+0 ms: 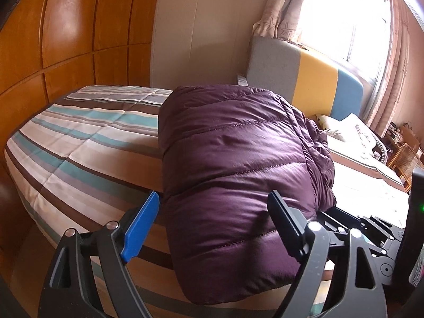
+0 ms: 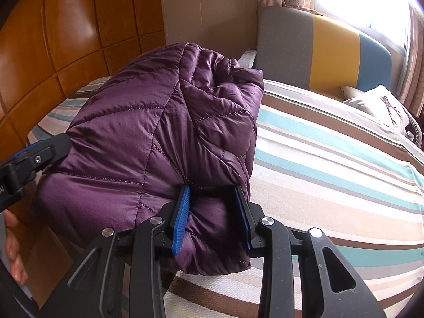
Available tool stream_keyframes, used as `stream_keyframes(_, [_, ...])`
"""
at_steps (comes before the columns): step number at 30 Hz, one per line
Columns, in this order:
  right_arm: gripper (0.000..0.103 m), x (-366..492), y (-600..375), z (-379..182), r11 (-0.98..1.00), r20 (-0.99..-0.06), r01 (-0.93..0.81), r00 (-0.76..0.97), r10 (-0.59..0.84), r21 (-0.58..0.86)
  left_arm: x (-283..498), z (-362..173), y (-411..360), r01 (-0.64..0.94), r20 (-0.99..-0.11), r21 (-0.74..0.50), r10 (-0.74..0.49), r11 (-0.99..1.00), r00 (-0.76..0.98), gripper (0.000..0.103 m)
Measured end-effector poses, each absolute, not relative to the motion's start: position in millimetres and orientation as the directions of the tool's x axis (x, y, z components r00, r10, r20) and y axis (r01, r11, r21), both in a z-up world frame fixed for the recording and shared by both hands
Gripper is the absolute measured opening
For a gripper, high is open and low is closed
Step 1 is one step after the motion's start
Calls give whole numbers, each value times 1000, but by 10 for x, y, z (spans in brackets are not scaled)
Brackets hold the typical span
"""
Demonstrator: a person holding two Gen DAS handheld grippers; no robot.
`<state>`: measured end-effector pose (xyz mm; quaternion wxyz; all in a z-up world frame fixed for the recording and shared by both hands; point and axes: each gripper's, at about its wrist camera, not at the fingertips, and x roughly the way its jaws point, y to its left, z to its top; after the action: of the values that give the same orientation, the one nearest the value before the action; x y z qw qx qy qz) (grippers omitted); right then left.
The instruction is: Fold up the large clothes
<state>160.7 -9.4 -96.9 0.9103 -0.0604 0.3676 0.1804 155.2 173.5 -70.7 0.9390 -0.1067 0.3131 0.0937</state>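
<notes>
Jacket: the purple quilted jacket (image 1: 238,175) lies folded into a thick bundle near the edge of the bed (image 1: 79,143).
Left tongs (image 1: 212,228): spread wide around the bundle's near end, gripping nothing.
Right tongs (image 2: 214,220): narrow, pinching a fold of the jacket's near corner.
Doing it well: let go of the corner gently so the puffy layers stay stacked; press the top flat.
Surface: soft striped bedspread.
Room: wooden wardrobe (image 1: 66,26), colour-block headboard (image 1: 312,79), bright curtained window (image 1: 344,18).

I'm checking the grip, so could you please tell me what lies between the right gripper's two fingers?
A bunched fold of the quilted purple down jacket fills the gap in the right gripper, pressed by both blue pads, as the right wrist view shows.
</notes>
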Motion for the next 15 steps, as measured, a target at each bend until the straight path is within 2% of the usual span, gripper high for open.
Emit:
stream_keyframes(7, [33,1597,-59,-964,931,-692,-364,668,275,19,1477,-679,1772,-257,-605,-142,122,956,787,83])
stream_keyframes(9, [35,1594,-53,-932,933,-693,-358,668,271,21,1451,-673,1778,-264,-603,-142,128,954,787,86])
stream_keyframes(11, [55,1578,-46,-883,943,-691,-332,682,241,1,1431,-658,1782,-272,-600,-140,137,952,788,91])
stream_keyframes(15, [59,1547,-81,-757,952,-683,-306,690,238,22,1351,-596,1786,-289,-586,-136,158,948,795,97])
